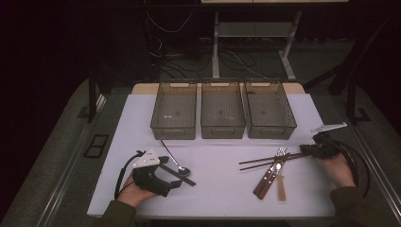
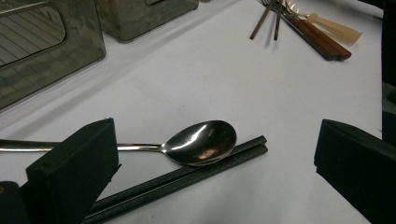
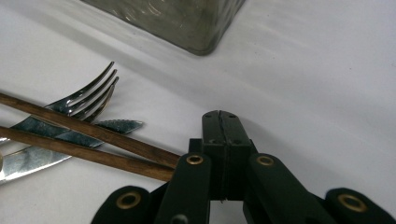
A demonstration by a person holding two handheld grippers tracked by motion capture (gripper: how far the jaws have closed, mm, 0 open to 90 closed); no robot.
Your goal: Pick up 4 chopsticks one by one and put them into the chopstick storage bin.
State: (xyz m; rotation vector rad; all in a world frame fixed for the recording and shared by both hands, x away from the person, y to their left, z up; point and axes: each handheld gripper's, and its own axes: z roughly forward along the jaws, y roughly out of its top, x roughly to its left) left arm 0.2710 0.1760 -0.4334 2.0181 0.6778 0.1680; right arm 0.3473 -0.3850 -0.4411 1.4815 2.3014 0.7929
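My left gripper [image 1: 176, 173] lies low at the table's front left, held in a hand, and it is open. Between its wide-apart jaws in the left gripper view [image 2: 210, 177] lie the bowl of a steel spoon [image 2: 203, 142] and a pair of black chopsticks [image 2: 187, 179], untouched. At the right, my right gripper [image 1: 307, 150] is shut, jaws pressed together [image 3: 222, 122] with nothing between them. The ends of two brown chopsticks [image 3: 93, 135] run under its left linkage, crossing a fork [image 3: 88, 95] and a knife blade [image 3: 70, 133].
Three clear bins [image 1: 173, 130] [image 1: 222, 130] [image 1: 270, 131] stand side by side at the back of the white table. Wooden-handled cutlery [image 1: 265, 182] and a pale utensil [image 1: 282, 189] lie front right. The spoon's handle [image 1: 166, 147] points toward the left bin.
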